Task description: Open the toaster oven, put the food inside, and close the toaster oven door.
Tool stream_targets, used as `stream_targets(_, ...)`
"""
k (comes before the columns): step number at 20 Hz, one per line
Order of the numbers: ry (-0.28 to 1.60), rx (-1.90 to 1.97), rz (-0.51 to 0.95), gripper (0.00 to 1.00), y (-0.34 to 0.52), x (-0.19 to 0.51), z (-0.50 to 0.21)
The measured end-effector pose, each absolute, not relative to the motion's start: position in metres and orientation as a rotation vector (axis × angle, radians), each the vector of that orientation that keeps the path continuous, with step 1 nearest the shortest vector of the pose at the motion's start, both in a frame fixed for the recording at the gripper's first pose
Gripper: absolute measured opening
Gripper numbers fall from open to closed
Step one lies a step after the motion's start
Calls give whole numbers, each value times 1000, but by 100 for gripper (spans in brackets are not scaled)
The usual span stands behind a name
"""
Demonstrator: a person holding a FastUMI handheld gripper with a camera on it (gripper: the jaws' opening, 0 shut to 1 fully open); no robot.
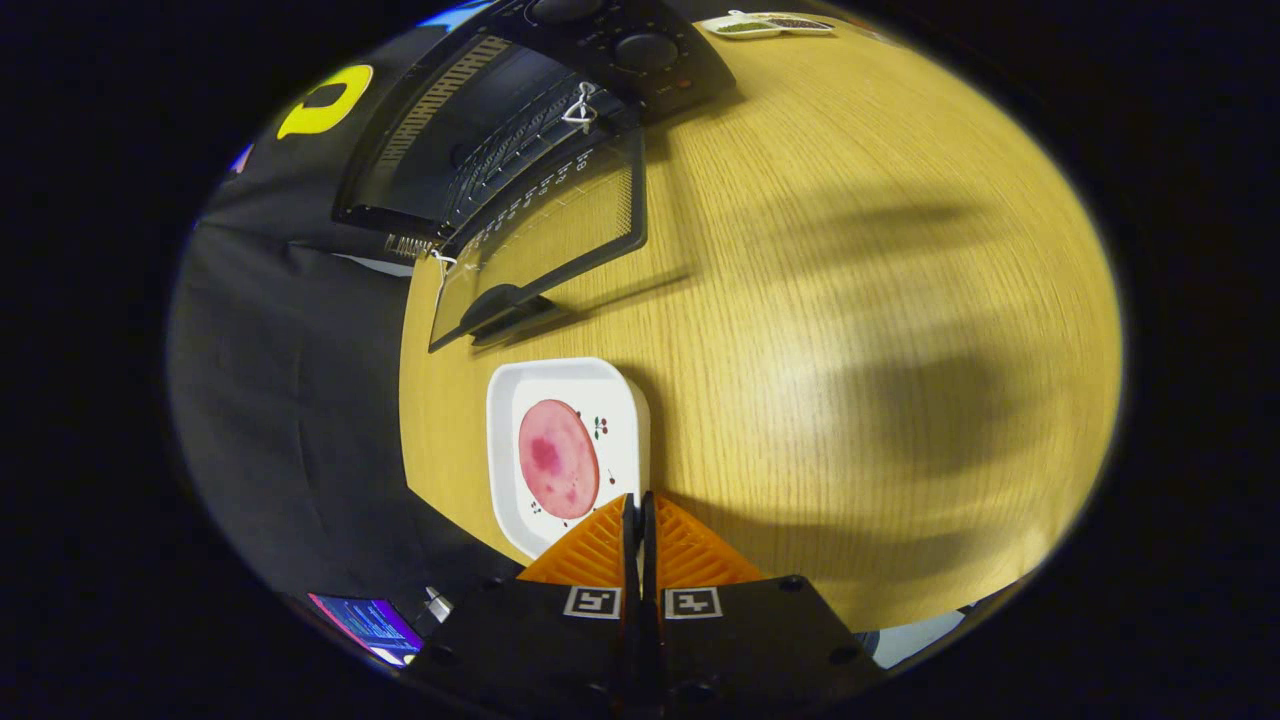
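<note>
The table [850,300] was pale wood-grain, smooth with a soft sheen. The toaster oven [520,110] had a matt dark casing, and its open door [560,240] was clear, glossy glass. The slice of ham [557,459] lay moist-looking on a smooth, glossy white plate [505,440].

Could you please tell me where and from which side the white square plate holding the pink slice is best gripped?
Probably by the raised rim of the white square plate on the edge nearest the gripper, whose fingers are closed over that edge. The round pink slice lies flat in the middle, leaving the rim bare.
</note>
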State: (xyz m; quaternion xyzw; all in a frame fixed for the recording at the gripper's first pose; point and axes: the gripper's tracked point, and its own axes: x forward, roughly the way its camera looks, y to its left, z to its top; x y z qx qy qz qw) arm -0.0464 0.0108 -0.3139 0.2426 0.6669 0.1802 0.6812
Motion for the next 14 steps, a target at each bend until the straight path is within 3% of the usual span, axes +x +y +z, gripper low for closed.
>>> stream_targets(7, 1408, 639, 377, 2, 48, -49, -280)
stream_targets(14, 1246, 817, 193, 2, 84, -41, -257)
